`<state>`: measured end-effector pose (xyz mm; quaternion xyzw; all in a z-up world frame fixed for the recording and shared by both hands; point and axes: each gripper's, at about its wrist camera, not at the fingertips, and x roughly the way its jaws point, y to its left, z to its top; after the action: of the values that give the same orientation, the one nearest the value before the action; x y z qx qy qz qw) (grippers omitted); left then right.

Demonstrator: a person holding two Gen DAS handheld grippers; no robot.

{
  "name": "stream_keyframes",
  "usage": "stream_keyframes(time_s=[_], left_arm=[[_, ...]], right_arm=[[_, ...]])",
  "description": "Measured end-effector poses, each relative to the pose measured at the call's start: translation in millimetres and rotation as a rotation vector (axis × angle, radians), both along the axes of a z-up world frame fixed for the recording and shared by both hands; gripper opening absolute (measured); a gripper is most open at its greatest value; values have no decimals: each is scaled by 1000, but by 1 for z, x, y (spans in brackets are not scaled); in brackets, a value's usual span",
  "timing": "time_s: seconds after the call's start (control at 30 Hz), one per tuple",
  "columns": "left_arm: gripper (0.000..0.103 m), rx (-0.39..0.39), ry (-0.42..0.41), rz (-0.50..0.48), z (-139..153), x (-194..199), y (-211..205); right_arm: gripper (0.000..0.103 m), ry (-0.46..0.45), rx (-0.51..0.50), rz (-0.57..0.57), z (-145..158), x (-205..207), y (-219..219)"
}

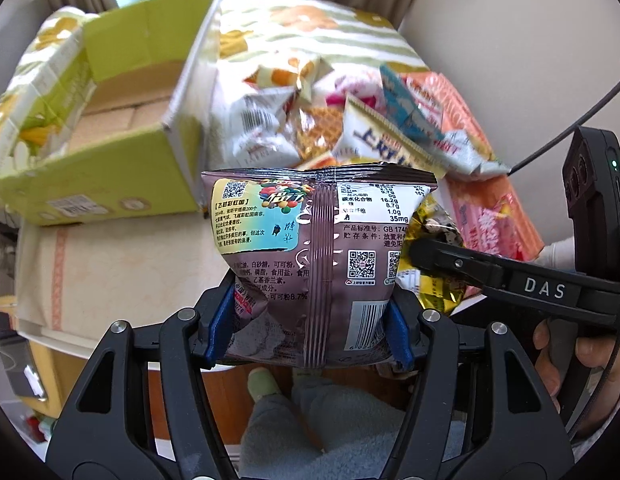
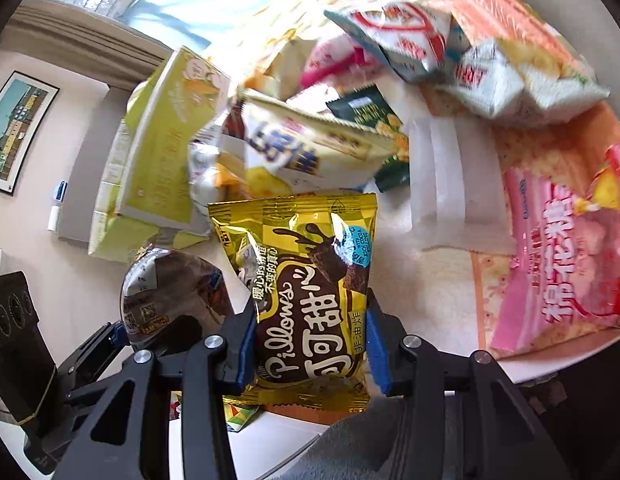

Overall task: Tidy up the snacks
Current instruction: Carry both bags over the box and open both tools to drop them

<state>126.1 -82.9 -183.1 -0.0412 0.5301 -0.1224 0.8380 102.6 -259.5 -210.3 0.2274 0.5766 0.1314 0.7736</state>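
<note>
While the open green carton sits at the upper left of the left wrist view, the left gripper at lower centre clamps a brown chocolate-candy packet between its blue pads, back side showing. Just right of it, the right gripper's finger presses a gold pouch. Seen from the right wrist, the right gripper pinches that gold Pillows cocoa pouch at centre; loose snack bags pile above, and a pink marshmallow bag lies at right.
</note>
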Motion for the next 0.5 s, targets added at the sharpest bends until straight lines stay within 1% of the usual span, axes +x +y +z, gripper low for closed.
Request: stream_keyframes(time_s=[0.1,0.13,0.23,0.4,0.5], left_arm=[[59,2,-42,24,19,-3,6],[59,2,-55,35,25,-2,8],[59,-4,-100,70,43,1,17],[59,6,-170,119,75,15,45],[59,23,-197,148,90,31,69]], right_arm=[[42,-40,-6,21,23,-6,-5],[42,-58,-7,28,33,-15,-10],[42,-109,-13,50,58,-18,-10],[42,-193,-43,88,96,0,1],[42,-239,-52,108,112,15,20]])
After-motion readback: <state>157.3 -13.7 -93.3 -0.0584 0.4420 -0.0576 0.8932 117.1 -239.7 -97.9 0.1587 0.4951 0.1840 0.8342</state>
